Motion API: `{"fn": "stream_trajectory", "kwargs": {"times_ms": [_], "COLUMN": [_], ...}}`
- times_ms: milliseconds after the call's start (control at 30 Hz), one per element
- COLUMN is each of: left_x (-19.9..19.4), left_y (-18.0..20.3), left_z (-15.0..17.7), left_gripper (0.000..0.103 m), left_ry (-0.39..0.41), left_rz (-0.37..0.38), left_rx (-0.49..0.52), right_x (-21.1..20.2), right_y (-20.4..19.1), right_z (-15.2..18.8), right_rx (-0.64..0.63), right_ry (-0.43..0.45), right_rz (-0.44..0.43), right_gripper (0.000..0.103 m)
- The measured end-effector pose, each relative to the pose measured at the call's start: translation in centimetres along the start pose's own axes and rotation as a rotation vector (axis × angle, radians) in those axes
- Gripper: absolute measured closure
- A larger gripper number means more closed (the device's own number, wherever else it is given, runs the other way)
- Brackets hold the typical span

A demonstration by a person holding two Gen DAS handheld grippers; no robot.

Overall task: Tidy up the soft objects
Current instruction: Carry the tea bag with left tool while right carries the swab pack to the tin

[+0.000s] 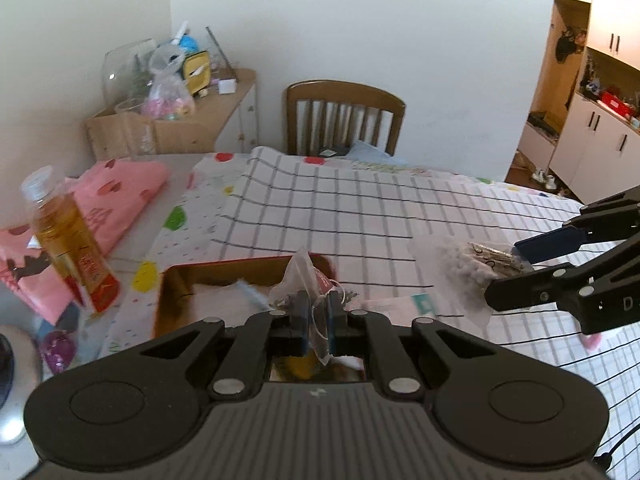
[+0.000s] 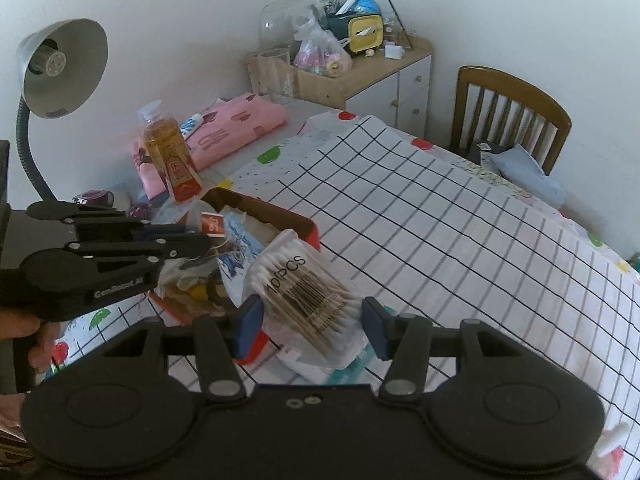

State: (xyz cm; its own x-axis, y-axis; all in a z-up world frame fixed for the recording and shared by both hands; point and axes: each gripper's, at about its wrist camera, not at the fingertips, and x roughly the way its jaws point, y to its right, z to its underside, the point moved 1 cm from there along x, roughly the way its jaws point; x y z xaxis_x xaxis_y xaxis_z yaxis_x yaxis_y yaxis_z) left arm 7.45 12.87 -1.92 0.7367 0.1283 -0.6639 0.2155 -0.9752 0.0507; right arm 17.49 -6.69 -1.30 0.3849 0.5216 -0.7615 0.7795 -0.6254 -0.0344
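Note:
My left gripper (image 1: 318, 312) is shut on a pyramid tea bag (image 1: 298, 276) with a red tag, held above a red-rimmed box (image 1: 180, 276) with soft packets inside. In the right wrist view the left gripper (image 2: 200, 242) hovers over that box (image 2: 276, 216). My right gripper (image 2: 312, 326) is open, its blue pads on either side of a clear bag of cotton swabs (image 2: 304, 296) lying on the checked cloth beside the box. In the left wrist view the swab bag (image 1: 476, 262) sits by the right gripper's fingertips (image 1: 506, 268).
A bottle of yellow liquid (image 1: 68, 240) stands left of the box, with folded pink cloth (image 1: 116, 192) behind it. A desk lamp (image 2: 60, 68) rises at the left. A wooden chair (image 1: 344, 116) and a cluttered cabinet (image 1: 180, 120) stand beyond the checked tablecloth (image 1: 360, 208).

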Motion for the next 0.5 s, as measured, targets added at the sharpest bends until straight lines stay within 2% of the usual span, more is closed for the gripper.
{"fn": "stream_trajectory", "kwargs": {"times_ms": [167, 500], "left_x": [0.3, 1.6], "left_y": [-2.9, -6.2], "left_z": [0.3, 1.4], "left_gripper": [0.095, 0.095], "left_ry": [-0.014, -0.05], "left_rz": [-0.017, -0.041], "left_rx": [-0.014, -0.018], "right_x": [2.3, 7.4], "right_y": [-1.8, -4.6], "right_z": [-1.3, -4.2], "right_rx": [-0.002, -0.006], "right_ry": [-0.017, -0.047], "right_rz": [-0.002, 0.023], "right_gripper": [0.05, 0.049]}}
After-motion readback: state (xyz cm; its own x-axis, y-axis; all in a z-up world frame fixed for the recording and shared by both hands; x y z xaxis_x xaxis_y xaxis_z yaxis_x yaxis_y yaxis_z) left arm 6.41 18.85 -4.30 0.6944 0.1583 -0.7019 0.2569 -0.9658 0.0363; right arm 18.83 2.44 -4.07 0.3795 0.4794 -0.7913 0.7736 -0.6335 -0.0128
